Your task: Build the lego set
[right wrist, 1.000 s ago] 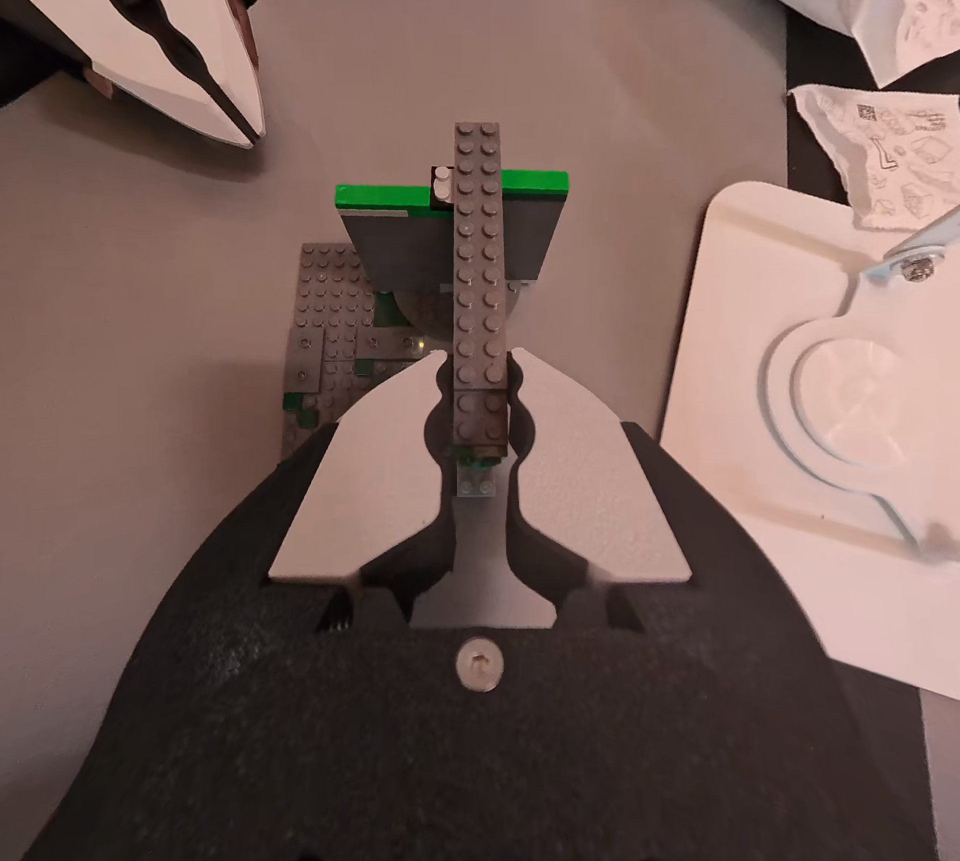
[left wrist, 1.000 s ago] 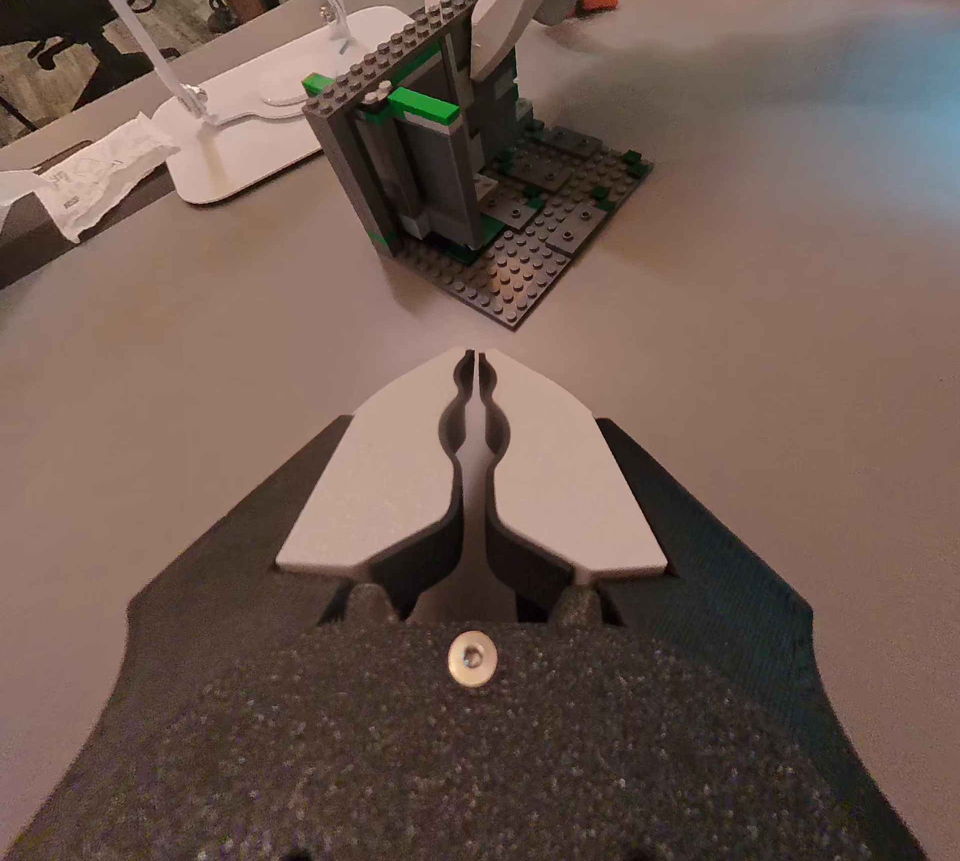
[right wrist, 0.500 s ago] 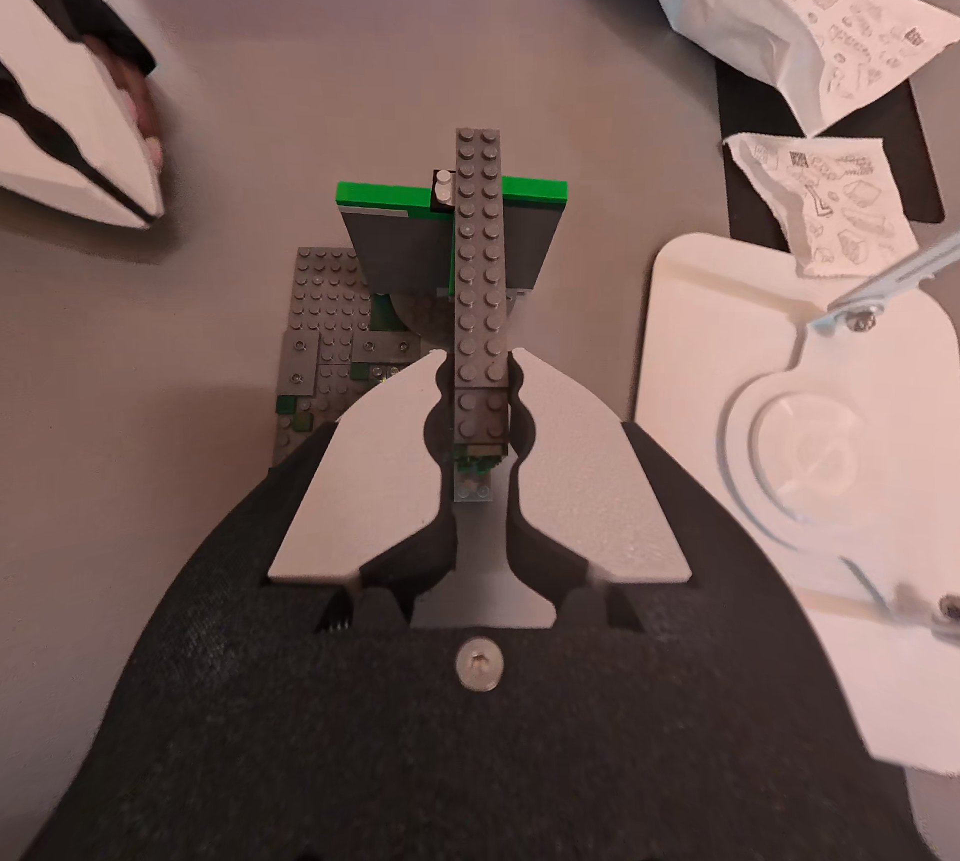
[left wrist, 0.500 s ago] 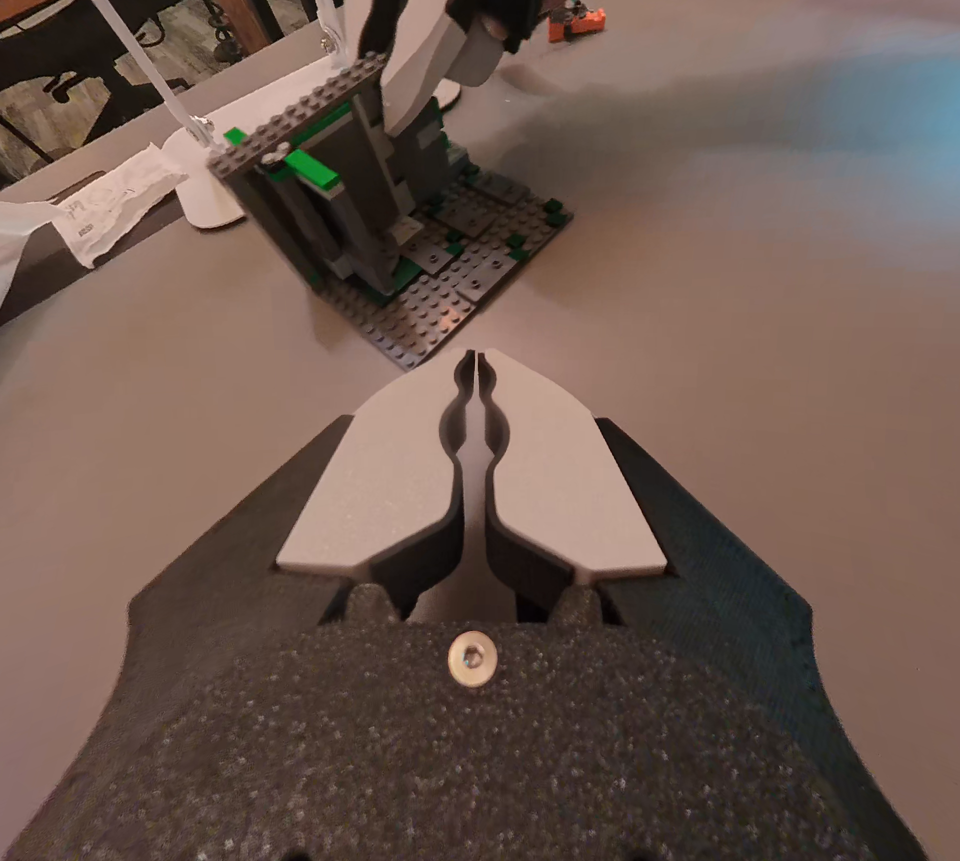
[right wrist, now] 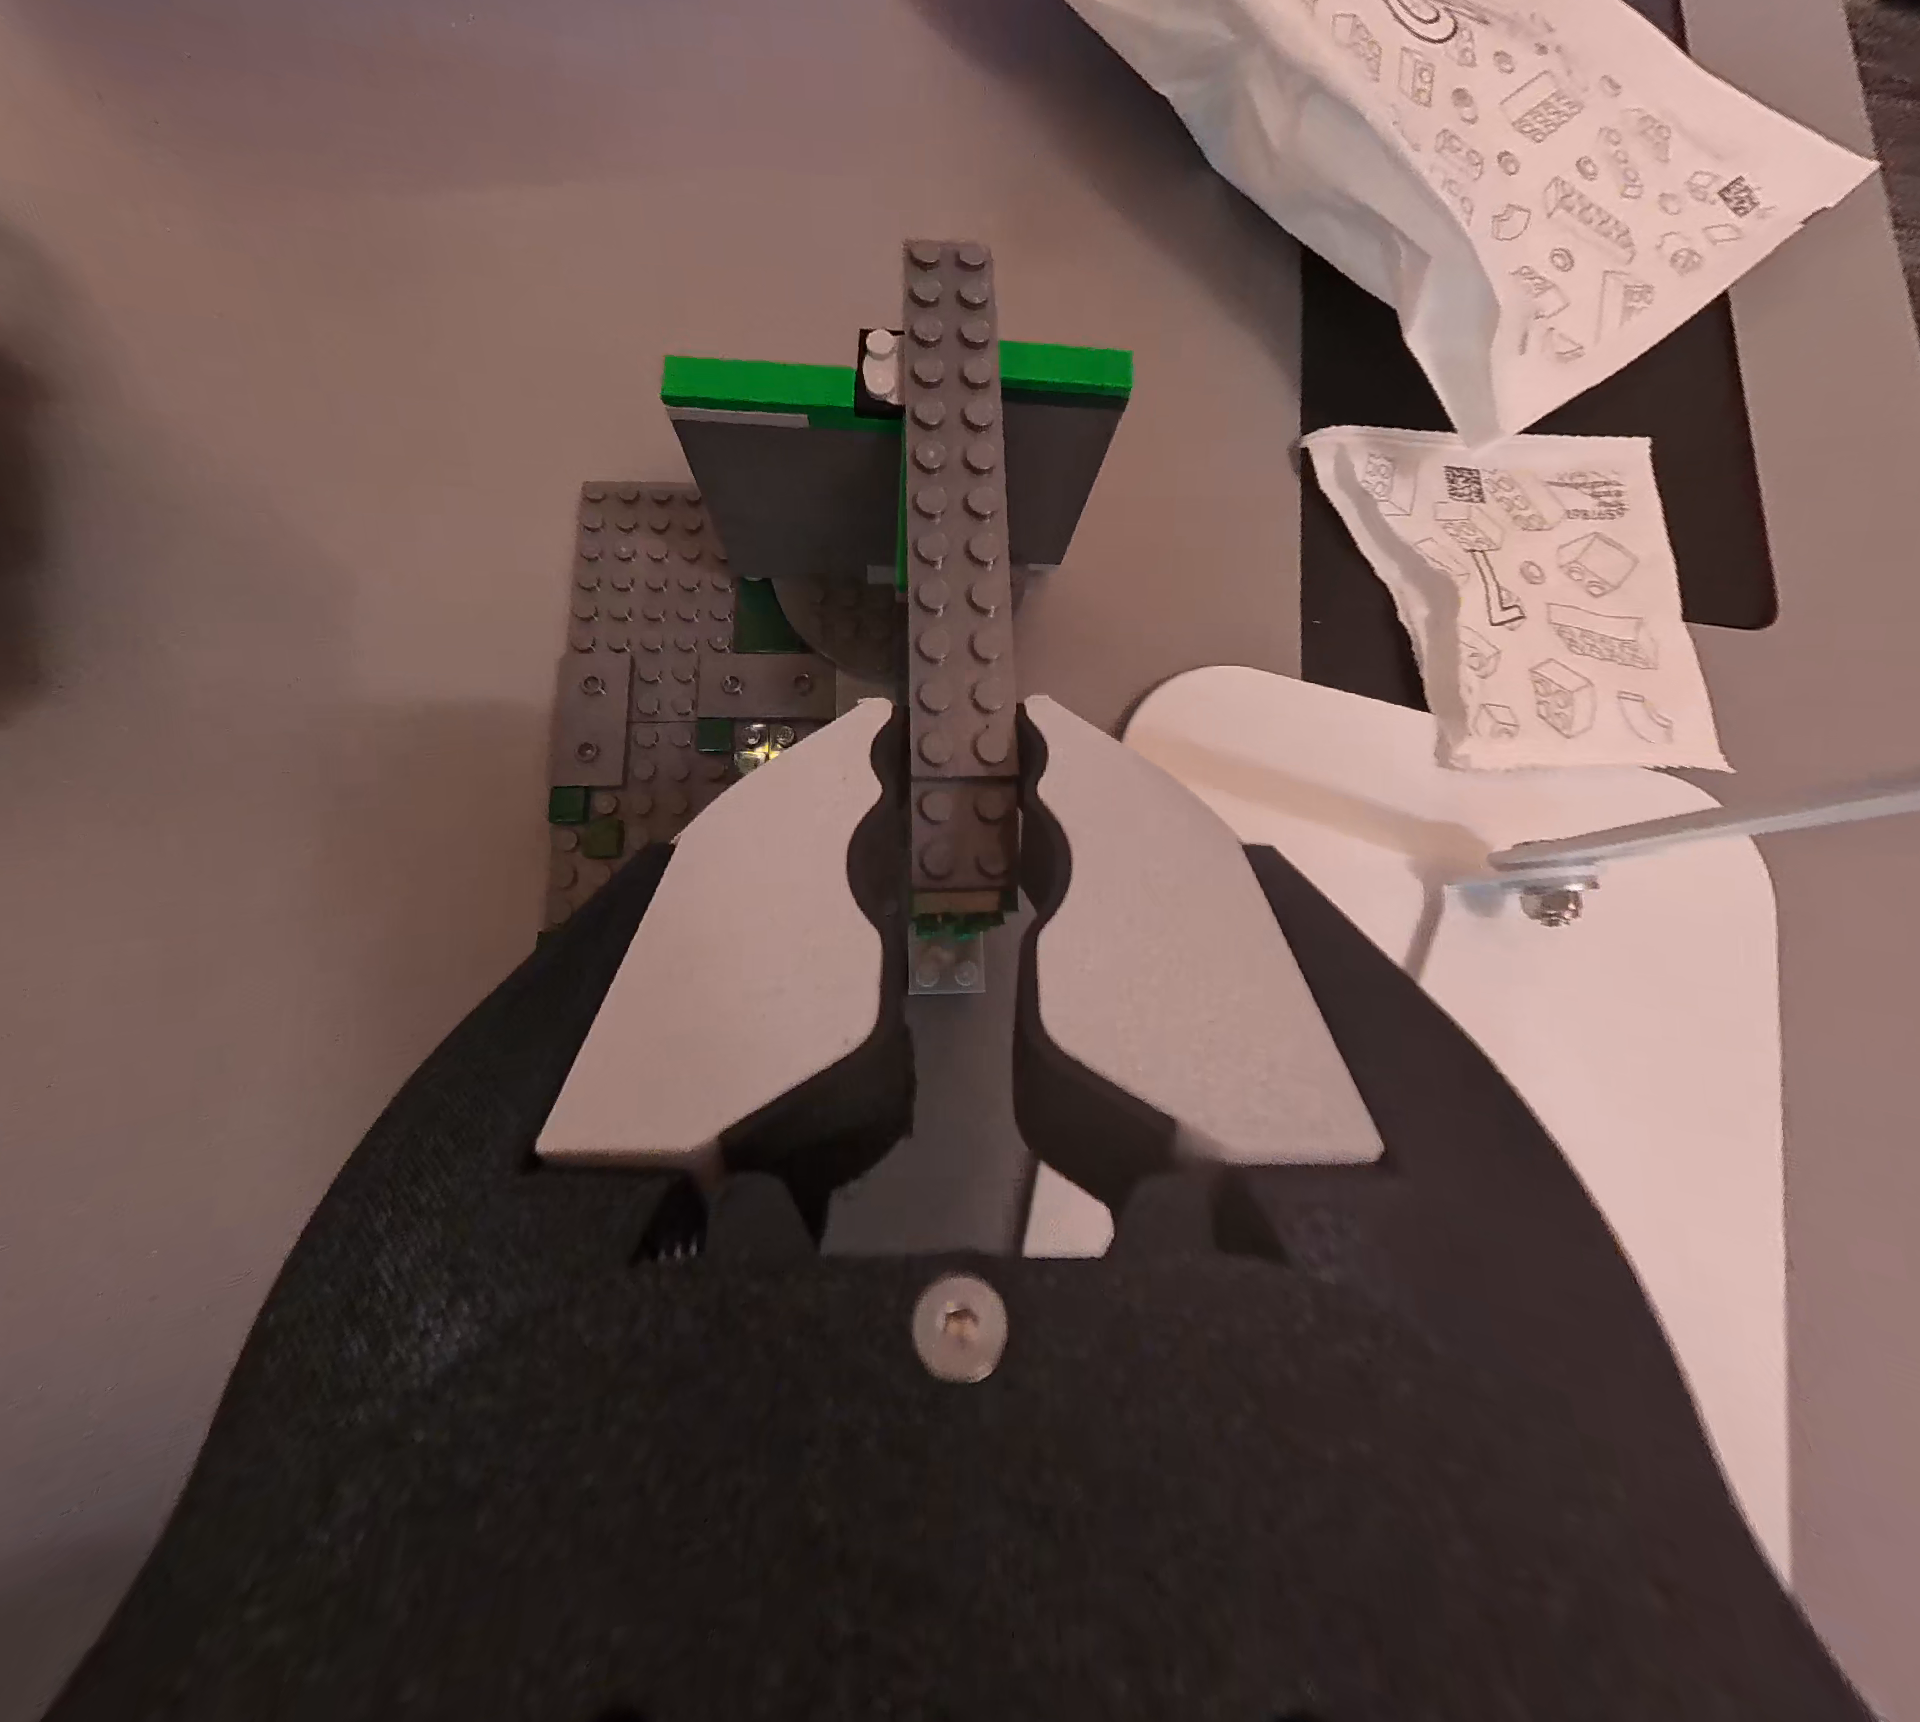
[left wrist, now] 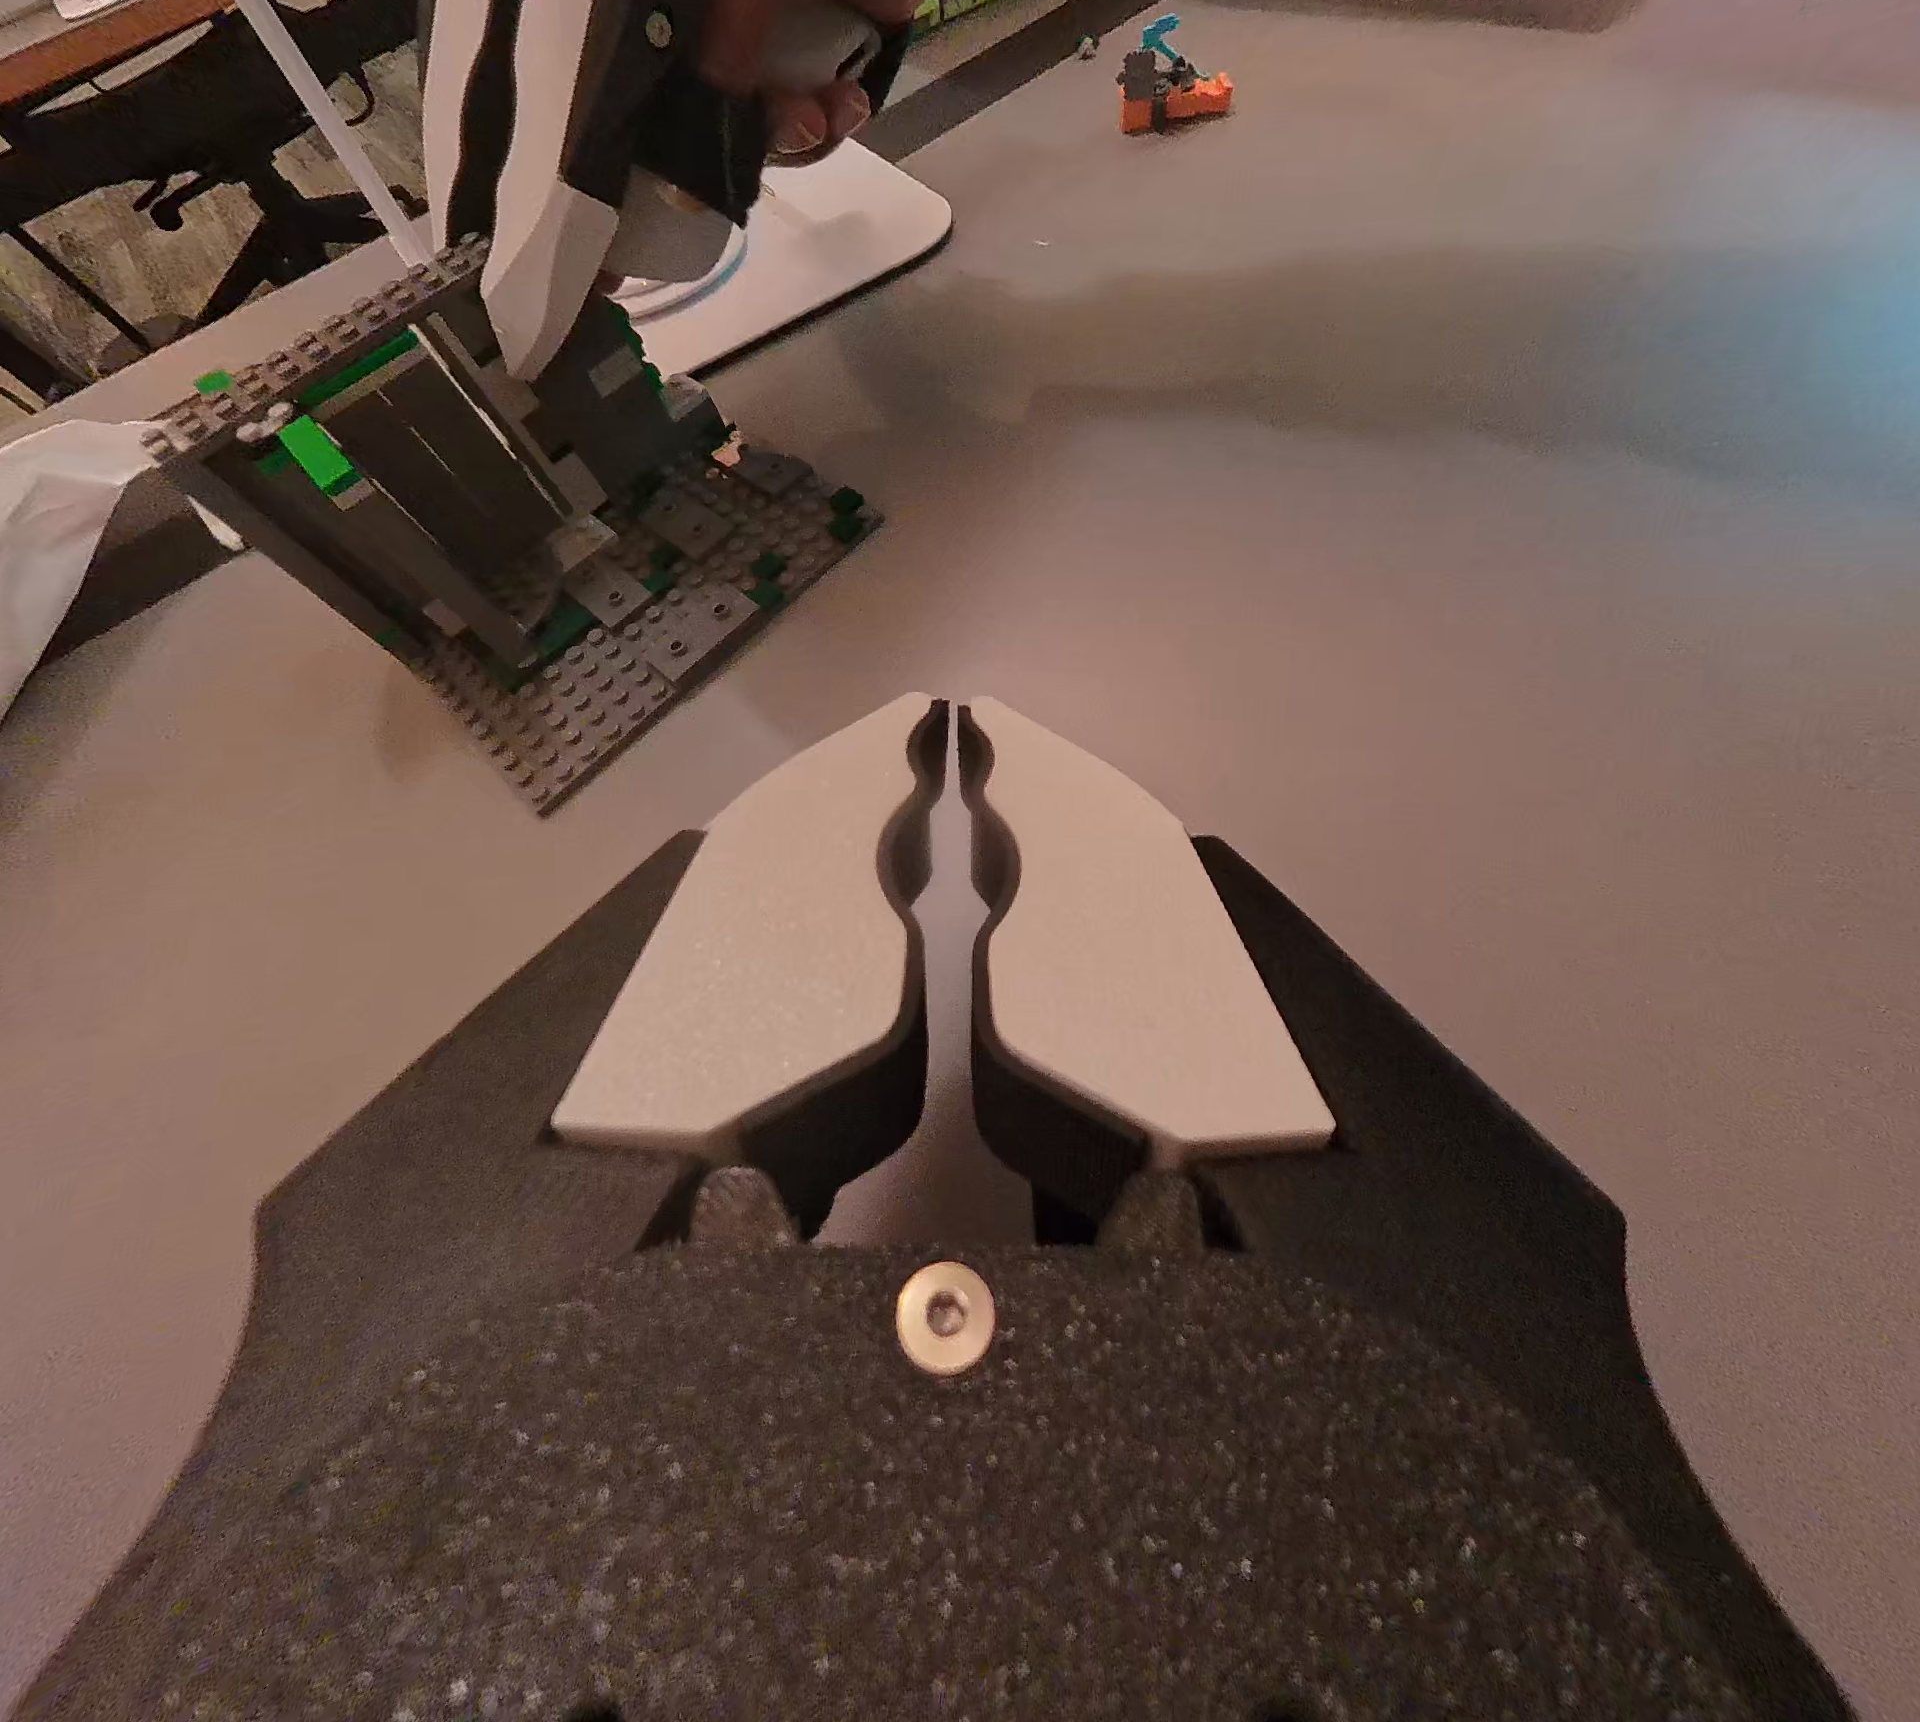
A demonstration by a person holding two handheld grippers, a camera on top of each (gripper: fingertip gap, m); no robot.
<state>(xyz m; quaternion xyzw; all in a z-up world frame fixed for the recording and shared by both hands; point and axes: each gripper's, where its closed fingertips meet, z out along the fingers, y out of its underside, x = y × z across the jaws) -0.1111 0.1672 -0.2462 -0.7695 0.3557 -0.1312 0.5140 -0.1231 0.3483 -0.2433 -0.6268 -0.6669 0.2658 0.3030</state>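
Note:
The lego build (left wrist: 468, 509) is a dark grey baseplate (right wrist: 644, 592) with an upright grey and green wall, topped by a long dark grey studded plate (right wrist: 951, 529). My right gripper (right wrist: 956, 716) comes from above and is shut on the near end of that plate. It also shows in the left wrist view (left wrist: 520, 301), held by a hand. My left gripper (left wrist: 954, 706) is shut and empty, low over the bare table to the right of the build and apart from it.
A white lamp base (right wrist: 1558, 1049) with a thin metal arm lies beside the build. Two printed paper bags (right wrist: 1455, 62) (right wrist: 1538, 592) lie on a black mat beyond it. A small orange lego piece (left wrist: 1174, 98) sits far back on the grey table. Left tips to right tips: about 20 cm. The small orange lego piece (left wrist: 1174, 98) is about 30 cm from my right fingertips.
My right gripper has kept its grip and the build has moved with it away from the lamp base, towards the paper bags. My left gripper has drawn away and left the right wrist view.

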